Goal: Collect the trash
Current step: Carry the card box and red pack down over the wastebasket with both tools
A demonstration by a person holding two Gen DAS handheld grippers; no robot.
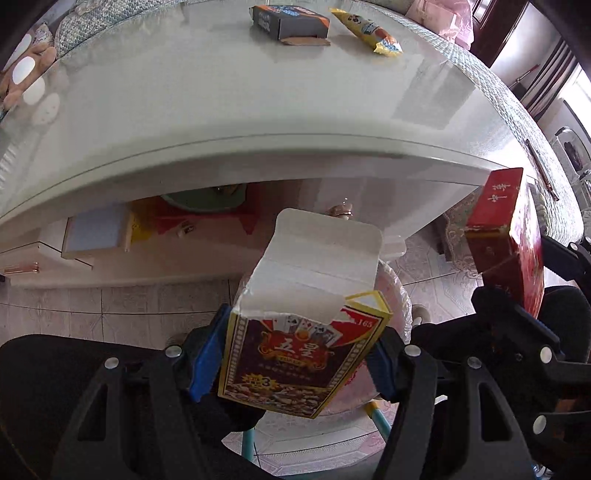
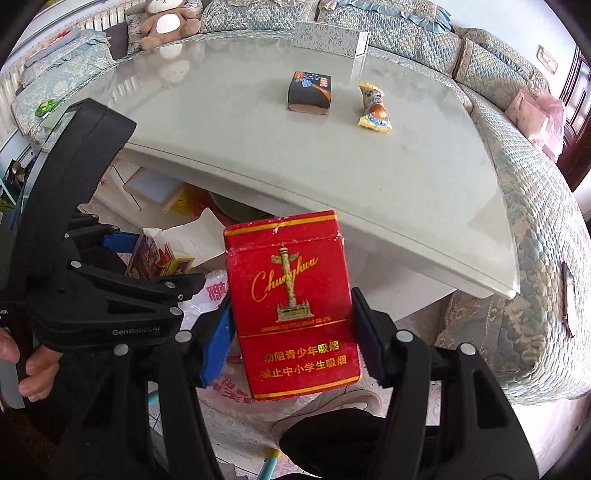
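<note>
Over the bag-lined bin (image 1: 397, 295), near the table's (image 1: 221, 110) edge, my left gripper (image 1: 295, 354) clamps the playing-card box (image 1: 299, 354) by its sides. My right gripper (image 2: 291, 325) likewise pinches the red cigarette pack (image 2: 291, 306). Both look light, thin cardboard, probably crushable, so side grips suit.

Glossy pale grey tabletop (image 2: 258, 155), backed by quilted blue-green patterned sofa (image 2: 524, 206). Brown plush teddy bear (image 2: 168, 22) on sofa cushions. Patterned white rectangular box (image 2: 330, 38) at tabletop's far edge.
</note>
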